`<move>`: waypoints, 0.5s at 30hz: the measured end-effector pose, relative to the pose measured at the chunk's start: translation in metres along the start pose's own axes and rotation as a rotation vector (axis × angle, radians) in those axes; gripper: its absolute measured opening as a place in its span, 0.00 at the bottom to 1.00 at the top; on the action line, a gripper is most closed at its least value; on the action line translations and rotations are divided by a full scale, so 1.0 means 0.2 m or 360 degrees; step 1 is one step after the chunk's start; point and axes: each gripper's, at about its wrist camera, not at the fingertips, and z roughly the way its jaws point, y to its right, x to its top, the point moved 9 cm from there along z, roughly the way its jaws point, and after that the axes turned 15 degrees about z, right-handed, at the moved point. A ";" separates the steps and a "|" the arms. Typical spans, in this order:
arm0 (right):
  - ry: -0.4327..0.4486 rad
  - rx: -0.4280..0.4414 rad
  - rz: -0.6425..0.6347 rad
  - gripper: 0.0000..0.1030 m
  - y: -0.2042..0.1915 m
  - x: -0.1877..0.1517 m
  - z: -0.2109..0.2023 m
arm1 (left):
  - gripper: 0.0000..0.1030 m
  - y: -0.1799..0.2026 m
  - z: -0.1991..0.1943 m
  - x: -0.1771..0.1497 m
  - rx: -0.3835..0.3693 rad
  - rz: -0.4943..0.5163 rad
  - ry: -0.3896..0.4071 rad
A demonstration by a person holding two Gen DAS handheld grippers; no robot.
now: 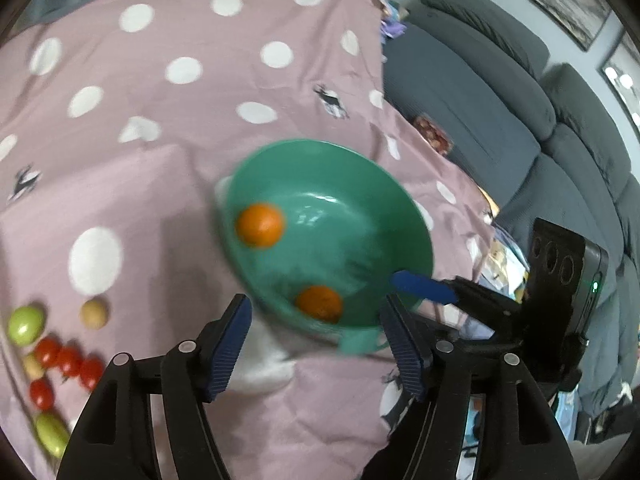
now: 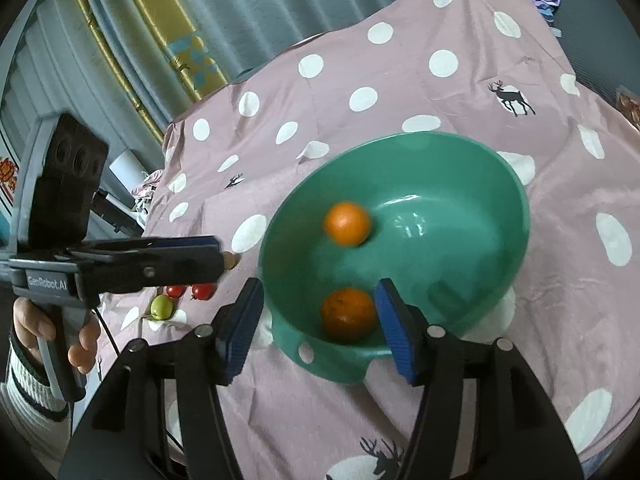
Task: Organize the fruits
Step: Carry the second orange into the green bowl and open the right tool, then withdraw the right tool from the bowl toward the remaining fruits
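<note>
**Two oranges in the green bowl, both grippers open above it**

Resting on a pink cloth [image 2: 400, 80] with white dots and small deer prints, a green bowl [image 2: 460, 168] is seen by both cameras; two oranges lie inside it, well apart from each other; the far orange [image 2: 347, 223] sits up the inner slope toward the left side and is blurred; the near orange [image 2: 347, 314] lies low against the wall closest to the cameras, just above the bowl's handle tab [image 2: 320, 356].

The right gripper [image 2: 320, 320] is held over the near rim with its jaws apart; the near orange is seen between the blue pads, yet the pads are not pressed on it, one pad standing outside the bowl's wall and the other just beside the fruit; nothing is gripped.

The left gripper [image 1: 316, 340] is likewise spread wide above the near edge of the bowl [image 1: 360, 184]; no fruit is held in it; the same two oranges [image 1: 260, 225] [image 1: 320, 303] are seen beyond its pads.

The remaining fruit is laid on the cloth to the left of the bowl: a green fruit [image 1: 26, 324], a small tan one [image 1: 94, 312], a cluster of red tomatoes [image 1: 68, 360] and another green piece [image 1: 50, 434] near the picture's edge.

A hand [image 2: 60, 340] with a striped cuff is seen on the left gripper's handle; a grey sofa [image 1: 500, 100] is seen beyond the cloth on the right.
</note>
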 end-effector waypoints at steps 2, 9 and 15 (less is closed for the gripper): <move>0.0008 -0.0007 0.0001 0.59 0.00 0.00 -0.02 | 0.66 -0.06 -0.06 -0.06 0.0059 -0.0058 0.0021; 0.0012 0.0018 -0.0033 0.63 -0.06 -0.04 -0.06 | 0.66 -0.26 -0.22 -0.33 0.0247 -0.0282 0.0032; -0.0048 0.0063 -0.0103 0.66 -0.17 -0.12 -0.03 | 0.66 -0.40 -0.36 -0.56 0.0428 -0.0408 0.0020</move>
